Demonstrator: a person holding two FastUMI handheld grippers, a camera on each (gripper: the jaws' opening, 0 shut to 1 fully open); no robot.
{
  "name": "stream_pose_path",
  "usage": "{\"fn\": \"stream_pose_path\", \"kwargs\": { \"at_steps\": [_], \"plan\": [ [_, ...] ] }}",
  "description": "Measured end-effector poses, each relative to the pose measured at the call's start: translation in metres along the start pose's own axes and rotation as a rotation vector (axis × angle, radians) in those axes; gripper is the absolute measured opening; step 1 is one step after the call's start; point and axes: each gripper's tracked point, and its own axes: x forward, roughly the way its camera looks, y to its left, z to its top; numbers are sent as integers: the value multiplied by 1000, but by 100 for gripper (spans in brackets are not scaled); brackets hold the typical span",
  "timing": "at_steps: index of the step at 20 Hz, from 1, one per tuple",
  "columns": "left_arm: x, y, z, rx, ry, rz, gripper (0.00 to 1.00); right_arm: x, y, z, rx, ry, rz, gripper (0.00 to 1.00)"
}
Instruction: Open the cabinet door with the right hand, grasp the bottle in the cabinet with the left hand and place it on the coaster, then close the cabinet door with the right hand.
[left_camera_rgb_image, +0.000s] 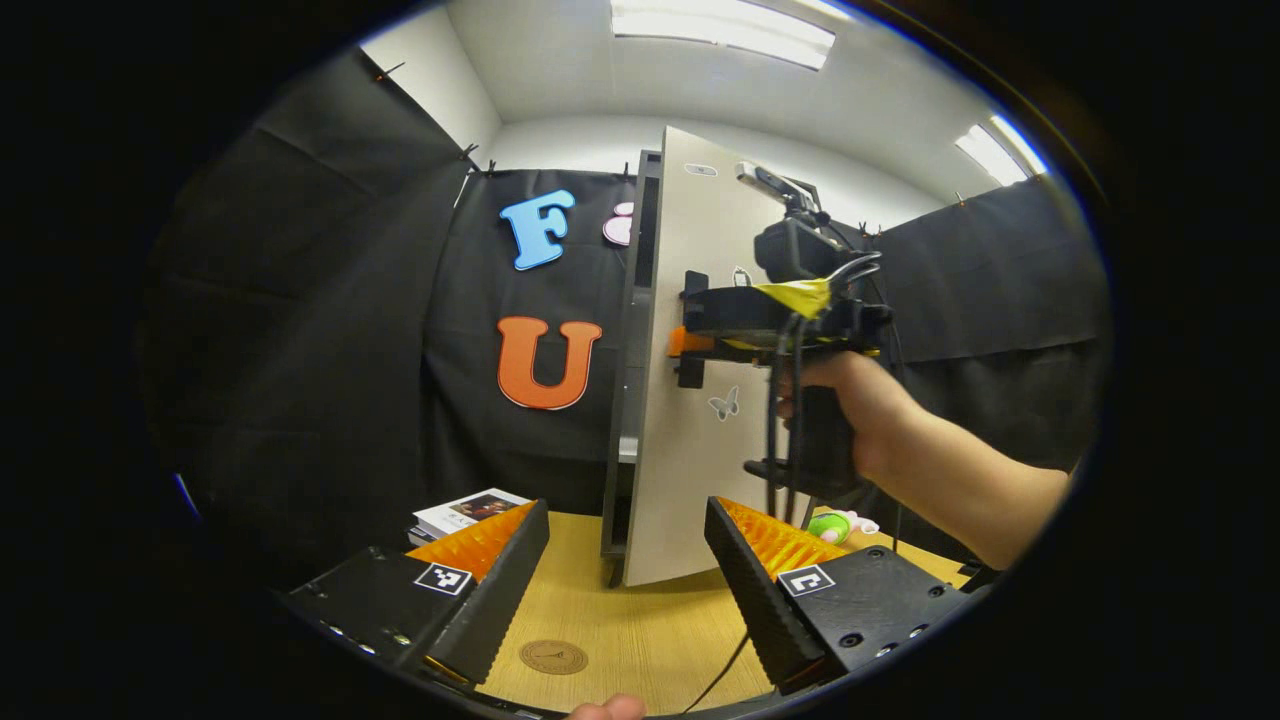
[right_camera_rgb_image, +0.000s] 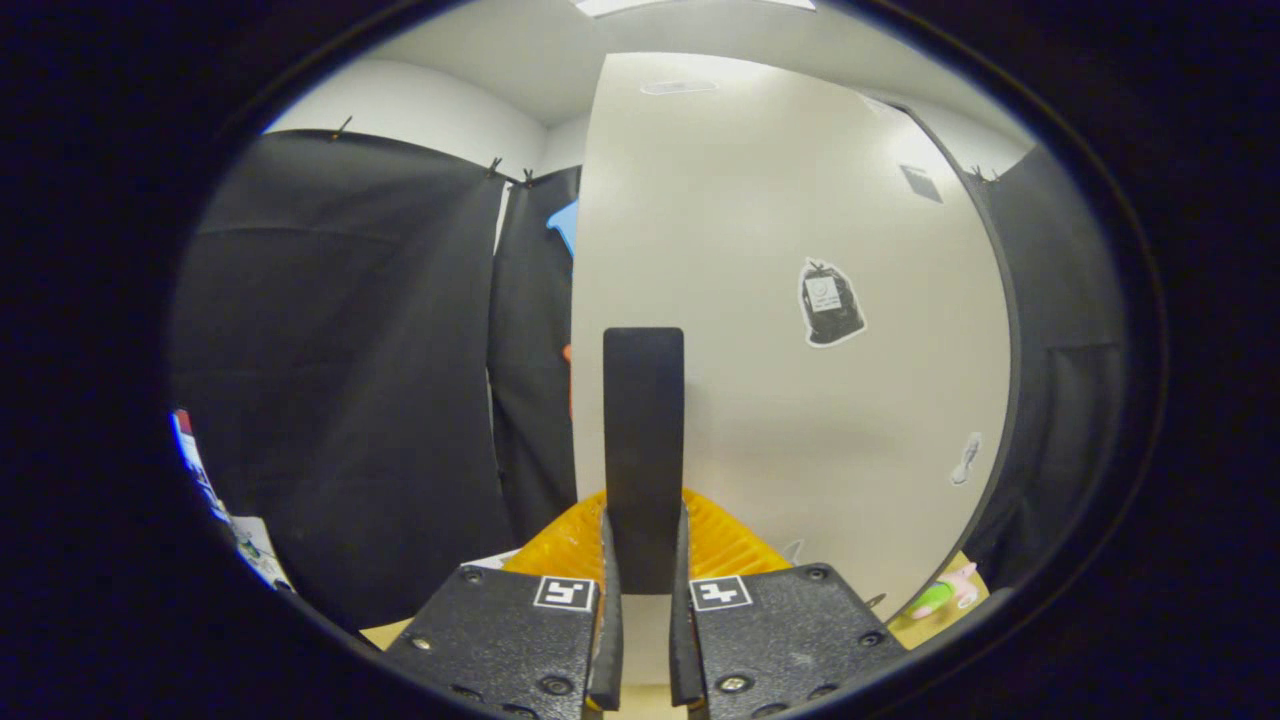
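The cabinet door (left_camera_rgb_image: 690, 400) stands tall and upright, swung partly out from the cabinet (left_camera_rgb_image: 628, 380) at the far edge of the worktop (left_camera_rgb_image: 620, 620). Its black vertical handle (right_camera_rgb_image: 643, 450) is pinched between the fingers of the right tool (right_camera_rgb_image: 645, 600). The cabinet's inside is hidden by the door. The left tool (left_camera_rgb_image: 625, 580) gapes wide, empty, above the coaster (left_camera_rgb_image: 553, 656) at 6 o'clock. Books (left_camera_rgb_image: 465, 515) lie at 8 o'clock, a green toy (left_camera_rgb_image: 835, 525) at 4.

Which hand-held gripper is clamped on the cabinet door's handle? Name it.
The right hand-held gripper: its fingers press both sides of the black vertical handle on the pale cabinet door. The left hand-held gripper gapes open, empty.
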Motion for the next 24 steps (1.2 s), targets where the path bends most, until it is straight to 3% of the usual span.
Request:
{"fn": "stream_pose_path", "kwargs": {
  "at_steps": [15,24],
  "plan": [
    [-11,-42,2,15,-1,-63,95,-112,-34,-3,-4,-7,11,22],
    [-12,-88,-5,18,9,-148,95,-172,-86,-5,-15,-16,-82,21]
  ]
}}
